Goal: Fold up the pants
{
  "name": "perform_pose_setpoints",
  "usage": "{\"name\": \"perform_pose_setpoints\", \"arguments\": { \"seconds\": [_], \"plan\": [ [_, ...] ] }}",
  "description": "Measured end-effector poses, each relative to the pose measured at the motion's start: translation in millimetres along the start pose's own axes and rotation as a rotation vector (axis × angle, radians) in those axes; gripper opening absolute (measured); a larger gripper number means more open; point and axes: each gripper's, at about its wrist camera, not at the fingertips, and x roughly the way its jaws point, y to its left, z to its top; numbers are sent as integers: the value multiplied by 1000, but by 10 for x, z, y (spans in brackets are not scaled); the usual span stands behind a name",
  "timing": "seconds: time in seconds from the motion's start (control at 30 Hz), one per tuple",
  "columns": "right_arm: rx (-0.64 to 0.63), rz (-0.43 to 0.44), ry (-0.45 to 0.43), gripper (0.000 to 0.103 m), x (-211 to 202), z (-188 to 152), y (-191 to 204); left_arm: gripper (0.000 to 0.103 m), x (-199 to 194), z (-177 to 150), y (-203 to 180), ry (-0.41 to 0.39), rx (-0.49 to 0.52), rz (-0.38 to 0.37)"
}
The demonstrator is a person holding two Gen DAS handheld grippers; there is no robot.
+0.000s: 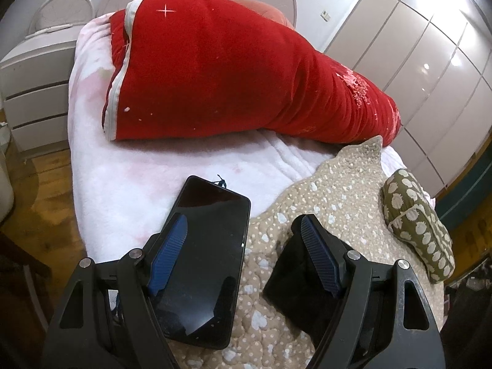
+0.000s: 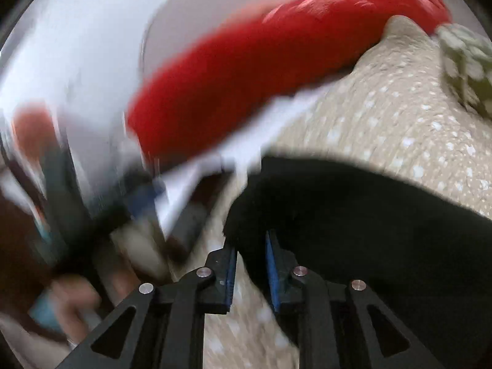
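Observation:
The black pants [image 2: 353, 215] lie on a beige dotted quilt [image 2: 399, 117] on the bed. In the left wrist view a dark corner of them [image 1: 295, 279] shows under my right finger. My left gripper [image 1: 243, 230] is open wide above a black phone [image 1: 203, 261] and the quilt [image 1: 338, 190], holding nothing. My right gripper [image 2: 250, 240] is narrowed around the edge of the black pants, with cloth between the blue pads [image 2: 272, 264]. The right wrist view is blurred by motion.
A big red pillow [image 1: 230, 70] lies across the bed on a pink-white blanket [image 1: 138, 184]. A small olive patterned cushion [image 1: 418, 224] sits at the right edge. A white dresser [image 1: 33, 92] stands left, wardrobe doors [image 1: 430, 61] right. A person's hand [image 2: 77, 295] shows blurred at lower left.

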Motion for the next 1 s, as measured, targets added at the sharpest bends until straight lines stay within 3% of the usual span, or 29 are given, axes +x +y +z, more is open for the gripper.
{"name": "perform_pose_setpoints", "arguments": {
  "seconds": [0.07,0.17,0.27,0.33,0.4,0.53,0.6,0.63,0.73,0.8,0.87,0.93,1.0],
  "plan": [
    [-42,-26,-16,18,-88,-86,46,77,-20,-13,-22,-7,7,1],
    [21,24,-75,25,-341,-128,-36,77,-26,-32,-47,-3,11,-5],
    [-51,-92,-132,26,-470,-47,56,77,-45,-50,-71,-4,20,-4],
    [-166,-153,-108,31,-432,-25,232,77,-69,-38,-67,-12,21,-1],
    [-244,-215,-77,37,-316,-51,360,77,-97,-15,-38,-32,11,8],
    [-449,-469,-52,38,59,-46,521,77,-81,-1,12,-29,-3,10],
    [-453,-504,-57,38,176,52,491,77,-59,-4,26,-22,0,13],
    [-394,-464,-80,38,170,155,439,77,-49,1,34,-21,-2,16],
    [-88,-213,-188,38,-26,415,117,77,-29,24,79,-22,-14,23],
    [30,-173,-191,38,-58,422,-12,77,-25,32,95,-25,-21,27],
    [-4,-123,-91,38,70,266,31,78,-27,33,97,-29,-21,29],
    [-105,-141,27,38,184,41,160,77,-34,26,74,-29,-14,26],
    [-120,-137,-9,38,-25,-148,168,77,-57,4,19,-34,4,21]
  ]
}}
